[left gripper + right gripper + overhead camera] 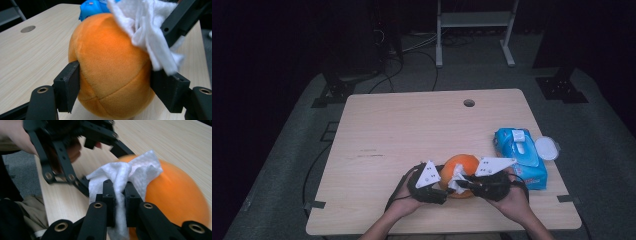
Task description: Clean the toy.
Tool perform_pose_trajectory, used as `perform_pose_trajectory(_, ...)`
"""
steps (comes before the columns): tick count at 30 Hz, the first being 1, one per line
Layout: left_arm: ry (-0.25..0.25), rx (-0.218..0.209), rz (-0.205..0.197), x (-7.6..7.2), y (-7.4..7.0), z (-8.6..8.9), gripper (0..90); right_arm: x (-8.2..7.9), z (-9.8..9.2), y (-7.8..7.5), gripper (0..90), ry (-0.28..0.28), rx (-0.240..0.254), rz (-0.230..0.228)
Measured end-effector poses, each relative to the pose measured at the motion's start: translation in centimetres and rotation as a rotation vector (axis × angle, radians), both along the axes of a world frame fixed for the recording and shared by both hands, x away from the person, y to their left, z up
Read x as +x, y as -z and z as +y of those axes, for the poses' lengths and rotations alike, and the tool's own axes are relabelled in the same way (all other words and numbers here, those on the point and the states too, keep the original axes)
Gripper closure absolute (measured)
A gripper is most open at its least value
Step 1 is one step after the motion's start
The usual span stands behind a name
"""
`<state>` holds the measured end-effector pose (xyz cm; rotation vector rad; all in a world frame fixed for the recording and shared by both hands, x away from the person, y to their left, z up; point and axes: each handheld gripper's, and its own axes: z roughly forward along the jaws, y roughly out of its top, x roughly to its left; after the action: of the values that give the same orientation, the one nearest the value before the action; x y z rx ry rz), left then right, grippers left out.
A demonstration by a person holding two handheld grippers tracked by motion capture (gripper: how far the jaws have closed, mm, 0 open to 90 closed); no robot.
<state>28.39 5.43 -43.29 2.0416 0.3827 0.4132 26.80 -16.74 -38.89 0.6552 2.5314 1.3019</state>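
Item 1, orange plush ball (112,72): rests on the wooden table (402,130) near its front edge, clamped at its 2 sides between the jaws of the left gripper (439,187), which press into the plush. Item 2, white wipe (122,177): draped against the ball's upper side and pinched tight between the closed jaws of the right gripper (119,195). Item 3, blue wet-wipe pack (519,152), lid flipped open: lies just right of the ball.

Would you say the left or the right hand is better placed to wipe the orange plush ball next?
Probably the right: its tongs already pinch the white wipe against the orange plush ball, while the left tongs clamp it steady.
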Motion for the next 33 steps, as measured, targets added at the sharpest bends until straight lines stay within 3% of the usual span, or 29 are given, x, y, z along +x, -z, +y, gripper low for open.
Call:
perform_pose_trajectory(4,0.002,-0.003,0.002,0.3,0.2,0.3,28.6,0.5,-1.0,-0.4,81.7,0.037,0.012,-0.019)
perform_pose_trajectory(5,0.002,-0.008,0.005,0.3,0.2,0.3,28.0,0.9,-2.1,-0.6,81.7,0.084,0.008,-0.032)
perform_pose_trajectory(8,-0.021,-0.053,0.037,0.6,0.2,0.0,20.9,1.4,-3.4,-0.3,81.7,0.124,0.014,-0.012)
perform_pose_trajectory(10,-0.036,-0.064,0.054,0.7,0.3,-0.1,14.4,1.4,-3.4,-0.2,81.7,0.124,0.014,-0.006)
perform_pose_trajectory(11,-0.052,-0.076,0.083,0.9,0.5,-0.2,14.1,1.1,-2.8,-0.1,81.7,0.104,0.005,-0.014)
perform_pose_trajectory(14,-0.053,-0.074,0.085,0.8,0.6,-0.2,22.3,0.6,-1.6,-0.2,81.7,0.070,-0.007,-0.022)
perform_pose_trajectory(16,-0.038,-0.037,0.017,0.2,0.4,-0.4,25.6,0.1,-0.2,-0.1,81.7,0.032,-0.012,-0.026)
perform_pose_trajectory(18,-0.009,0.001,-0.068,-0.8,0.1,-1.1,29.2,-0.4,0.9,-0.2,81.7,0.007,-0.021,-0.039)
perform_pose_trajectory(19,0.019,0.042,-0.129,-1.5,-0.1,-1.5,30.4,-0.7,1.2,-0.6,81.7,0.009,-0.019,-0.063)
perform_pose_trajectory(22,0.029,0.059,-0.159,-1.9,-0.1,-1.8,30.6,-0.6,0.7,-1.1,81.7,0.026,-0.005,-0.078)
perform_pose_trajectory(23,0.036,0.060,-0.165,-1.9,0.0,-1.8,30.4,-0.3,-0.4,-1.6,81.6,0.058,-0.005,-0.090)
perform_pose_trajectory(25,0.039,0.057,-0.159,-1.8,0.1,-1.6,29.0,-0.1,-1.0,-1.7,81.6,0.080,-0.007,-0.097)
perform_pose_trajectory(26,0.031,0.029,-0.127,-1.5,0.1,-1.6,26.6,0.3,-2.2,-1.8,81.6,0.114,-0.020,-0.090)
perform_pose_trajectory(27,0.020,0.003,-0.098,-1.3,0.2,-1.6,21.6,0.4,-2.6,-1.7,81.7,0.121,-0.021,-0.081)
perform_pose_trajectory(28,0.020,0.003,-0.098,-1.3,0.2,-1.6,16.0,0.4,-2.6,-1.7,81.7,0.121,-0.021,-0.081)
perform_pose_trajectory(29,-0.004,-0.031,-0.015,-0.6,0.3,-1.7,10.4,0.4,-2.9,-1.4,81.7,0.124,-0.017,-0.065)
perform_pose_trajectory(30,-0.004,-0.031,-0.015,-0.6,0.3,-1.7,8.1,0.3,-2.7,-1.3,81.7,0.112,-0.013,-0.059)
perform_pose_trajectory(32,-0.005,-0.051,0.052,-0.2,0.7,-1.6,8.1,0.1,-2.4,-1.2,81.7,0.105,-0.013,-0.058)
perform_pose_trajectory(33,-0.002,-0.044,0.045,-0.4,0.7,-1.6,13.8,-0.2,-1.4,-1.2,81.7,0.080,-0.026,-0.066)
